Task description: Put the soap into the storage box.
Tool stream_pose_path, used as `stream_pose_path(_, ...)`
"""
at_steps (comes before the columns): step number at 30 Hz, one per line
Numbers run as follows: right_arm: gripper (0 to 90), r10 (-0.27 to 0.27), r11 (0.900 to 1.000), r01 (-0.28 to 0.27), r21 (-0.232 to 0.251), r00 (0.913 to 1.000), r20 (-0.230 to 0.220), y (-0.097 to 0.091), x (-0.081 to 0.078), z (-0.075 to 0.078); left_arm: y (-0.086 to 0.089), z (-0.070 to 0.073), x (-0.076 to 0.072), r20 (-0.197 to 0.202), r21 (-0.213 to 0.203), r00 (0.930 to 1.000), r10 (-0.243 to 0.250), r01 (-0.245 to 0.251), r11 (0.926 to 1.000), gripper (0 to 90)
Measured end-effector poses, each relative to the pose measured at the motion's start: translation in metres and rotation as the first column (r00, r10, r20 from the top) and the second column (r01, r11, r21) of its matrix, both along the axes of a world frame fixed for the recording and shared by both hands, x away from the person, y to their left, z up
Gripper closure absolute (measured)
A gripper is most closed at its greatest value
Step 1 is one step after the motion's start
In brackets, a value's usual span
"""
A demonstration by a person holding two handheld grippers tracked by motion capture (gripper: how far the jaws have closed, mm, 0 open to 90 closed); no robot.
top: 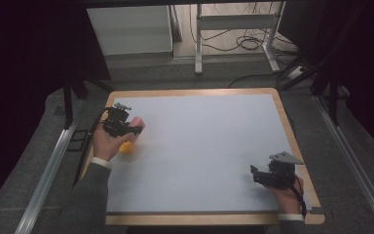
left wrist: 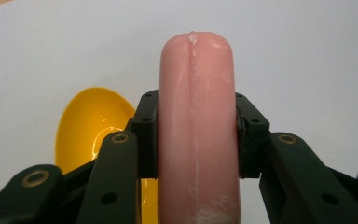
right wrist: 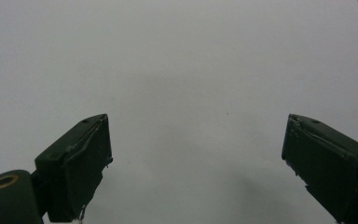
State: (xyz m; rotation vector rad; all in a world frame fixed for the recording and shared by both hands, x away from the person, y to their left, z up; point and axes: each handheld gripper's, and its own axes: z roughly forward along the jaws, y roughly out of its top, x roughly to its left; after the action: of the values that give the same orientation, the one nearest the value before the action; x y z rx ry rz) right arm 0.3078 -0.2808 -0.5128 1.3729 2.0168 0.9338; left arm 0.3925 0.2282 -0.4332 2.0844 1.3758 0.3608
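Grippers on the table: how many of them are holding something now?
1. The left gripper, at the table's left side, is shut on a pink sausage above a yellow bowl. The right gripper, near the right edge, is open.

Pink sausage (left wrist: 198, 126) clamped lengthwise, above table; yellow bowl (left wrist: 91, 126) just beside.

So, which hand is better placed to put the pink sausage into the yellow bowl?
Left. Its tongs already clamp the pink sausage just beside the yellow bowl. The right tongs stand open and empty, far across the table.
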Motion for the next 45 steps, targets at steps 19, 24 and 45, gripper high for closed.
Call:
stream_pose_path(19,7.9,-0.003,0.9997,0.003,-0.023,1.0,-0.009,0.001,0.001,-0.003,0.028,-0.017,0.008,-0.044,0.007,0.9965,0.071,-0.071,0.9975,60.3)
stream_pose_path(24,7.9,-0.005,0.9997,0.004,-0.024,0.9999,-0.011,0.001,0.001,-0.003,0.034,-0.025,0.009,-0.056,0.005,0.9942,0.092,-0.092,0.9958,60.2)
stream_pose_path(45,7.8,-0.002,0.9996,0.001,-0.029,0.9998,-0.018,0.002,0.002,-0.004,0.038,-0.05,0.012,-0.099,0.039,0.988,0.118,-0.115,0.9927,60.2)
